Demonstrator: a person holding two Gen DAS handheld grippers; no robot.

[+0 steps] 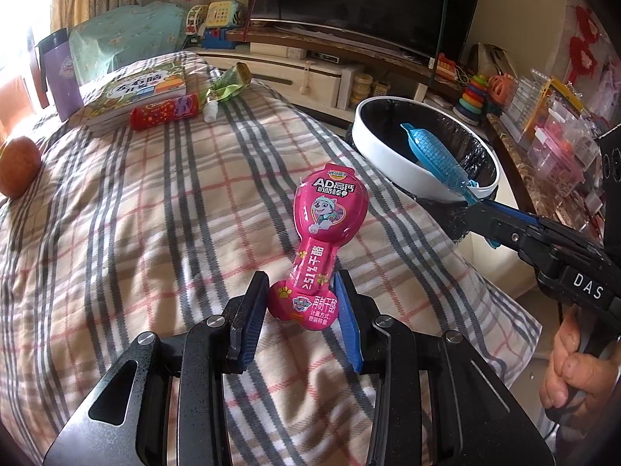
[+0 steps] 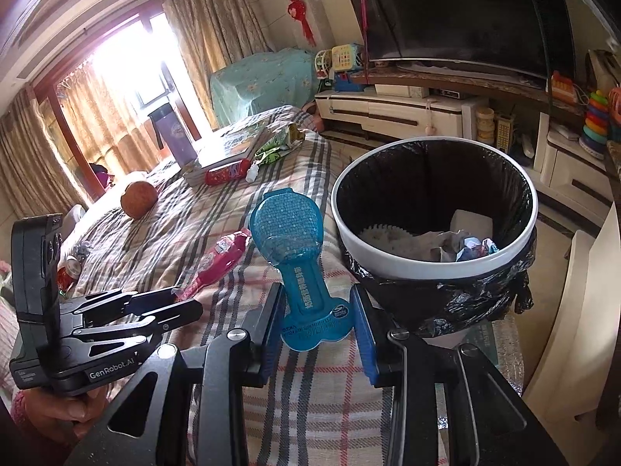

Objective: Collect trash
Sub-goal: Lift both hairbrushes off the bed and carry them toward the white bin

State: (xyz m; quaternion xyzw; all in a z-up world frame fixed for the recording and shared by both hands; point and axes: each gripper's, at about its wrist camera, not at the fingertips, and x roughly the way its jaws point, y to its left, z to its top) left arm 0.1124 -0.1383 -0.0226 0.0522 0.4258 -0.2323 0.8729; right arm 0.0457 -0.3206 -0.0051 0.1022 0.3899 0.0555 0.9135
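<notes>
Pink wrapper (image 1: 317, 248): in the left wrist view, your left gripper (image 1: 302, 303) is clamped on its lower end, the rest standing up over the plaid blanket (image 1: 136, 194).
Blue wrapper (image 1: 434, 157): in the same view it reaches over the rim of the trash bin (image 1: 388, 163), pinched at its tail by your right gripper (image 1: 475, 204).
Your right hand (image 1: 570, 369): wrapped round the handle at the right edge.
Background: books (image 1: 136, 93), a red tube (image 1: 165, 112) and an orange fruit (image 1: 17, 167) lie further up the blanket.

Blue wrapper (image 2: 289, 248): in the right wrist view, your right gripper (image 2: 318, 322) pinches its flat base; it stands upright just left of the bin.
Trash bin (image 2: 349, 233): black-lined, with crumpled paper (image 2: 446, 240) inside.
Left gripper (image 2: 182, 303): at the left, closed on the pink wrapper (image 2: 217, 260).
</notes>
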